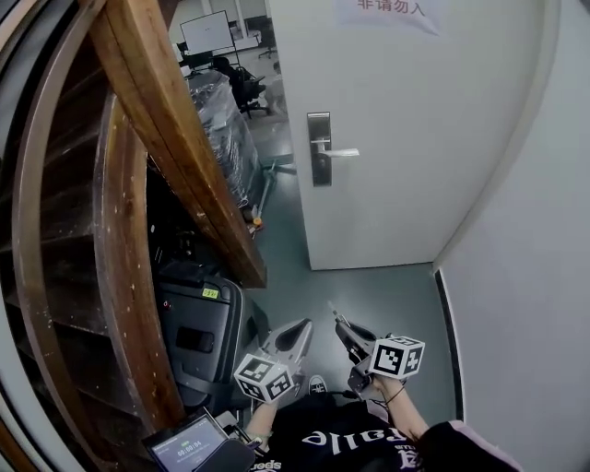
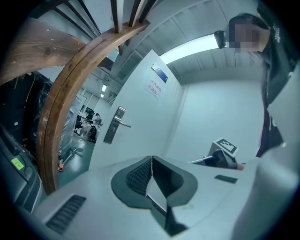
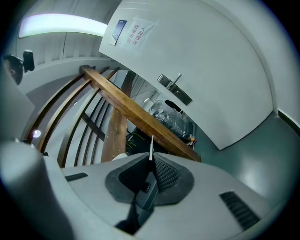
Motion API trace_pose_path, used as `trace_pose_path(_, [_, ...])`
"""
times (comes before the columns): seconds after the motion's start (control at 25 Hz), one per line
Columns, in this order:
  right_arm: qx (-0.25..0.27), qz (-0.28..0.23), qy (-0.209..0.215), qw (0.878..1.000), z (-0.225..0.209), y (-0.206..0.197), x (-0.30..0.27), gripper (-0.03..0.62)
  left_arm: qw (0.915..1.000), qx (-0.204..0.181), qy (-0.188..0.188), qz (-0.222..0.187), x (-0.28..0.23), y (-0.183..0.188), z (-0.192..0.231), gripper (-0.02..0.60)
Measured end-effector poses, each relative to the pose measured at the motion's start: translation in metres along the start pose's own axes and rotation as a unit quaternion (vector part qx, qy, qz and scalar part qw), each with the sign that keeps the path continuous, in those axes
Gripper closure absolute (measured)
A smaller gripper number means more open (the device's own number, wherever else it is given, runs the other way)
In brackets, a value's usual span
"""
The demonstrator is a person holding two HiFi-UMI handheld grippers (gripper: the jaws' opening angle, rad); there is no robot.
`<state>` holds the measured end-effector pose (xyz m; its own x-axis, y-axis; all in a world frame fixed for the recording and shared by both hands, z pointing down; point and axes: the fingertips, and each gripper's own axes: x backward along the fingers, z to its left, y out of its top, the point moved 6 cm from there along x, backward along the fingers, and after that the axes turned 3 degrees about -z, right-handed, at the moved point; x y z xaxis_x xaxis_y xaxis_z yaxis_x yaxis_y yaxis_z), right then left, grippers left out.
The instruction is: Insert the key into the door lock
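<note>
The white door (image 1: 406, 129) stands ahead, partly open, with a steel lock plate (image 1: 319, 147) and lever handle (image 1: 338, 152) on its left side. Both grippers are held low, well short of the door. My right gripper (image 1: 339, 324) is shut on a thin silver key (image 3: 151, 147) that sticks out past its tips. In the right gripper view the lock plate (image 3: 174, 88) is far off, up and to the right of the key. My left gripper (image 1: 300, 330) is shut with nothing in it, and it looks at the lock plate (image 2: 114, 125) from a distance.
A curved wooden stair rail (image 1: 175, 129) runs along the left. Below it stands a black case (image 1: 198, 336). A plastic-wrapped stack (image 1: 221, 120) sits past the door's edge. A white wall (image 1: 525, 304) closes the right side. A paper sign (image 1: 387, 9) hangs on the door.
</note>
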<state>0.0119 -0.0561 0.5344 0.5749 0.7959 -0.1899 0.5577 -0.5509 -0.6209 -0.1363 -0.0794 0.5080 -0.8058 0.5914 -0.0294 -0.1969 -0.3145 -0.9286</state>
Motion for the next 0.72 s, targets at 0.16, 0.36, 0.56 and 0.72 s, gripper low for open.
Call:
trace_pose_path(0.16, [-0.002,-0.008,-0.024,1.000,-0.012,0.018,-0.020,0.559,0.9999,0.009,-0.009,0.002,-0.017,0.007,0.026,0.572])
trace_pose_path(0.36, [-0.002,-0.015,-0.045,0.999,-0.025,0.042,-0.039,0.559,0.9996,0.022,-0.016,0.008,-0.037,0.009,0.049,0.572])
trace_pose_path(0.56, [-0.011,-0.022,-0.048,0.999,-0.046,0.074,-0.063,0.559,0.9994,0.033,-0.010,0.011,-0.059,0.013,0.071,0.572])
trace_pose_path(0.72, [-0.017,-0.025,-0.043,0.999,-0.072,0.109,-0.093,0.559,0.9989,0.046,0.010,-0.006,-0.084,0.025,0.098,0.572])
